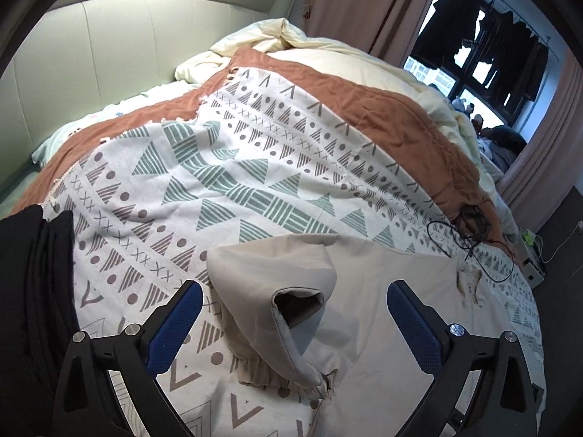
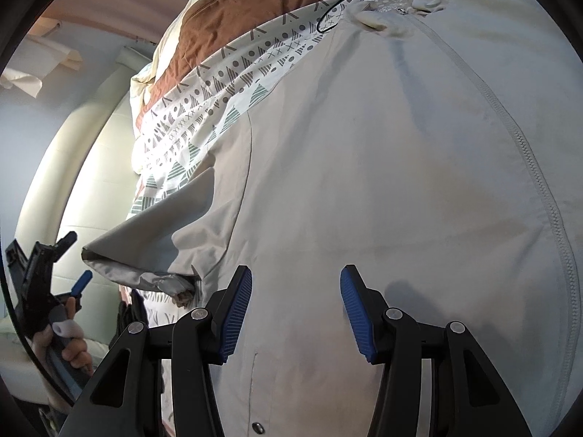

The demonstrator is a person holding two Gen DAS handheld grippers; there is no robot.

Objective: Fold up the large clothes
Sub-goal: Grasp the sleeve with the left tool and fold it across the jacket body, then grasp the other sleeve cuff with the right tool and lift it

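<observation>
The left gripper [image 1: 295, 313], black-framed w/ blue ribbed pads, is being held wide open above the bed, nothing clamped between its jaws. Directly below and between the pads, the elastic-cuffed sleeve [image 1: 277, 313] of the large beige zip-front jacket [image 2: 382, 182] is lying folded across the garment's body, its cuff opening gaping toward the camera; it appears to be placed there as the first inward fold, though that is a judgement. The right gripper [image 2: 296, 313], same build, is being held partly open over the jacket's front panel, approx. beside the pocket seam; no cloth is being pinched, the pads standing clear of the fabric. Its position over the body probably suits pinning or smoothing the panel. From the right-wrist view, the left gripper is also being seen at the frame's edge, gripped by a person's hand [image 2: 69, 342].

The jacket itself is being spread flat, zip side up, on a white bedspread printed w/ grey and teal triangles [image 1: 226, 167], which gives a broad, soft folding surface. Beyond it, a rust-brown blanket [image 1: 382, 109] and cream duvet [image 1: 328, 58] are being left bunched toward the headboard. A black cable [image 1: 459, 240] is lying near the collar, and a dark folded garment [image 1: 32, 291] is sitting at the bed's left edge.
</observation>
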